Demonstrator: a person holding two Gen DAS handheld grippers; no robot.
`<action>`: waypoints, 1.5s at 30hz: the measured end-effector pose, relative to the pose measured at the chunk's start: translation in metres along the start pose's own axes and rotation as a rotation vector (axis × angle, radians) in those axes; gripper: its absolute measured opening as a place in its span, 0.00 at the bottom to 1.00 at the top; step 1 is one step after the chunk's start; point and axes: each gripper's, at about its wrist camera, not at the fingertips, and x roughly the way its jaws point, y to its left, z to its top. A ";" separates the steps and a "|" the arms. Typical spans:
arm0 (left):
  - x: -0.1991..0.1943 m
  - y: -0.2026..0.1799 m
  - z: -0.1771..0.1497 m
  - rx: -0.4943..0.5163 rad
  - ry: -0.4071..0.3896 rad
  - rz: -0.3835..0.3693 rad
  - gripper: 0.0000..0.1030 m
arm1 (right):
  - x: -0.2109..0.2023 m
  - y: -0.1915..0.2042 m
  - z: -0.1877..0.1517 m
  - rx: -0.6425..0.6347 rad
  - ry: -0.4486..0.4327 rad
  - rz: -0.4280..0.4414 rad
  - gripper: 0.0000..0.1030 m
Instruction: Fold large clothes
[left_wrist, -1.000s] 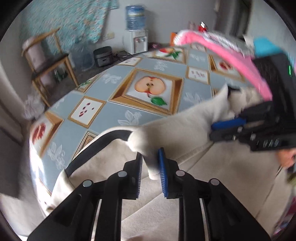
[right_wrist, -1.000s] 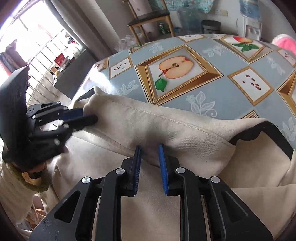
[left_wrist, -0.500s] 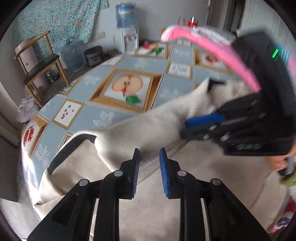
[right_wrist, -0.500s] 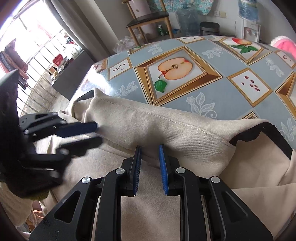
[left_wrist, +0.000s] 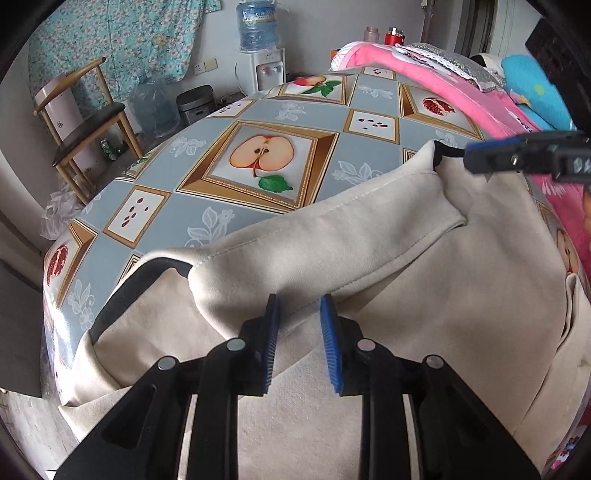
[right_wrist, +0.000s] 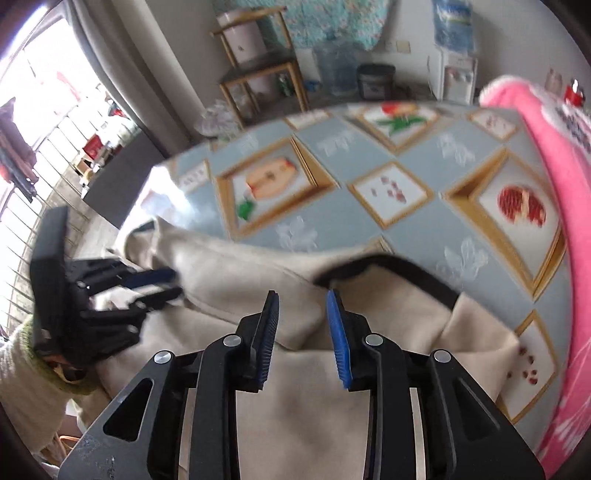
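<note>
A large beige garment with black trim (left_wrist: 388, 280) lies on the fruit-print tablecloth (left_wrist: 266, 158), its sleeve folded across the body. My left gripper (left_wrist: 298, 343) is open and empty, just above the folded sleeve's near edge. My right gripper (right_wrist: 302, 336) is open and empty above the garment (right_wrist: 295, 406) near its black-trimmed edge. The right gripper's blue-tipped finger shows in the left wrist view (left_wrist: 517, 158) by the sleeve cuff. The left gripper shows in the right wrist view (right_wrist: 147, 284), open over the fabric.
A pink blanket (left_wrist: 443, 81) and blue cloth (left_wrist: 535, 92) lie along the table's right side. A wooden chair (left_wrist: 85, 129), water dispenser (left_wrist: 258, 48) and bin stand beyond the far edge. The table's left edge (left_wrist: 48, 295) drops to the floor.
Both grippers let go of the sleeve fold and opened. The sleeve now lies flat across the garment. The right gripper has swung up and to the right, away from the fold.
</note>
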 end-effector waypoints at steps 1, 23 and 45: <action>0.000 0.000 0.000 -0.002 -0.001 0.000 0.23 | -0.001 0.008 0.004 -0.018 -0.015 0.002 0.29; -0.014 0.021 0.015 -0.050 -0.094 0.010 0.23 | 0.077 0.063 0.002 -0.148 0.008 -0.045 0.29; 0.006 0.024 0.001 -0.064 -0.040 0.024 0.23 | 0.043 0.052 -0.006 -0.067 -0.073 -0.184 0.30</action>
